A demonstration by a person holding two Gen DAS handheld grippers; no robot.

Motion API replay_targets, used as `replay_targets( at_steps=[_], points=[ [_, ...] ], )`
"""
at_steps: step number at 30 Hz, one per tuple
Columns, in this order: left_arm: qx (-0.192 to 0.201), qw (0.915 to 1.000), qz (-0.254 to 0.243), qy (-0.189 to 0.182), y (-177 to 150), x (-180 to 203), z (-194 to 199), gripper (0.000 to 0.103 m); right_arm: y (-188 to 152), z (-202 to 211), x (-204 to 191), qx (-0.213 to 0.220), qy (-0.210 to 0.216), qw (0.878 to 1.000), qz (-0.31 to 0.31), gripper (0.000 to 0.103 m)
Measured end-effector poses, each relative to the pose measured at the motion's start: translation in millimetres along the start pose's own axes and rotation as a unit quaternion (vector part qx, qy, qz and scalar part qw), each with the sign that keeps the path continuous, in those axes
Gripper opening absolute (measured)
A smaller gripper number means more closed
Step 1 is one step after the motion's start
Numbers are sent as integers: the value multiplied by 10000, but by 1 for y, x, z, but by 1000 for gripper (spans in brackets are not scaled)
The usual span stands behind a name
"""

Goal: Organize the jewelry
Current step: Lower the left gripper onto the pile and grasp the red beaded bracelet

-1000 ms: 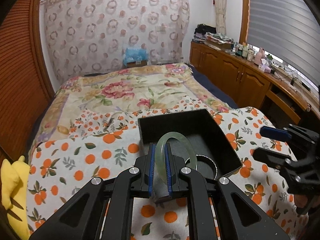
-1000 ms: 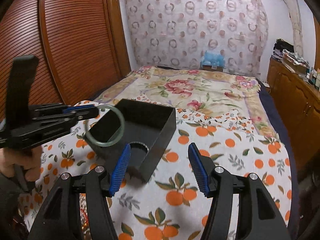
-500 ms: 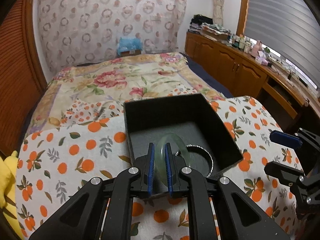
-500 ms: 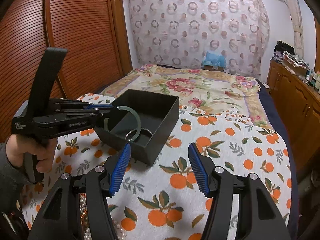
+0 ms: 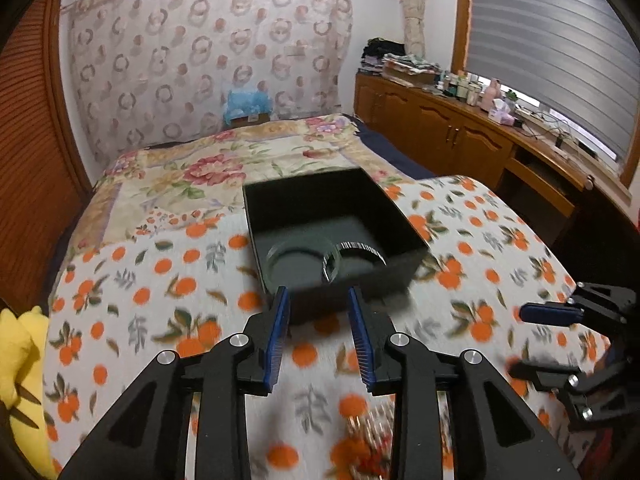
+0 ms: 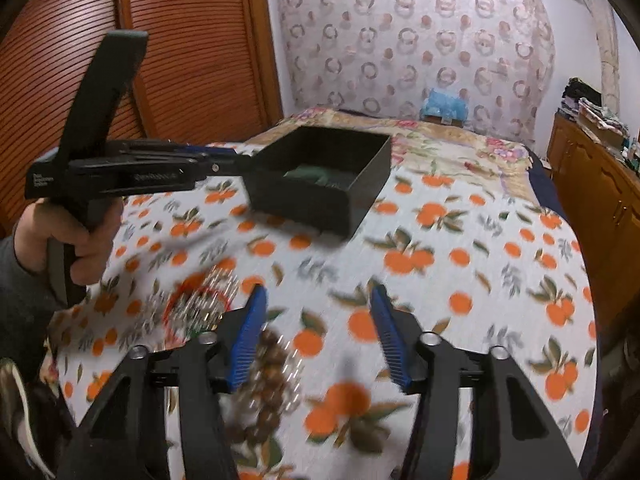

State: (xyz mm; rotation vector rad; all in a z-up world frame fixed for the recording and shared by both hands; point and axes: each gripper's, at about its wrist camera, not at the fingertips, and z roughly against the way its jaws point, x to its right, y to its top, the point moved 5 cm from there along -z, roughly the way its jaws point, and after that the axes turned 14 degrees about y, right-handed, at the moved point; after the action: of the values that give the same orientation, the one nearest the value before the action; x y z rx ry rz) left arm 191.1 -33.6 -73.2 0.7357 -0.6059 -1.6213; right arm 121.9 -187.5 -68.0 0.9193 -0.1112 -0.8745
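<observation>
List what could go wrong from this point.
1. The jade bangle lies in the black box overlapping the silver bangle; another piece dropped in could knock or scratch them.
2. Loose beaded jewelry lies just ahead of the open right hand-held gripper, beside the brown bead string; a grab might snag both.

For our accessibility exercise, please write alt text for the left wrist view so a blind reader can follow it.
The open left tool points at a black box on an orange-print cloth; a pale green bangle and a silver bracelet lie inside the box. The open right tool shows at the right edge, and blurred beaded jewelry lies on the cloth nearby.
</observation>
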Motion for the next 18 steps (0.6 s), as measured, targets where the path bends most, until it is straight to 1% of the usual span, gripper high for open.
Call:
replay_targets(
  at_steps=[3, 6, 13, 18],
  points=[
    [-41, 9999, -5, -103, -17, 2, 11, 29, -15, 2, -9, -101, 47, 9999, 5, 47],
    [-113, 9998, -8, -174, -36, 3, 18, 30, -26, 5, -14, -149, 51, 9999, -34, 44],
    [-378, 9987, 73, -345, -69, 6, 22, 30, -51, 12, -22, -193, -59, 9996, -206, 44],
    [-582, 9969, 84, -516, -81, 13, 16, 30, -61, 12, -25, -206, -141, 9994, -227, 44]
  ],
)
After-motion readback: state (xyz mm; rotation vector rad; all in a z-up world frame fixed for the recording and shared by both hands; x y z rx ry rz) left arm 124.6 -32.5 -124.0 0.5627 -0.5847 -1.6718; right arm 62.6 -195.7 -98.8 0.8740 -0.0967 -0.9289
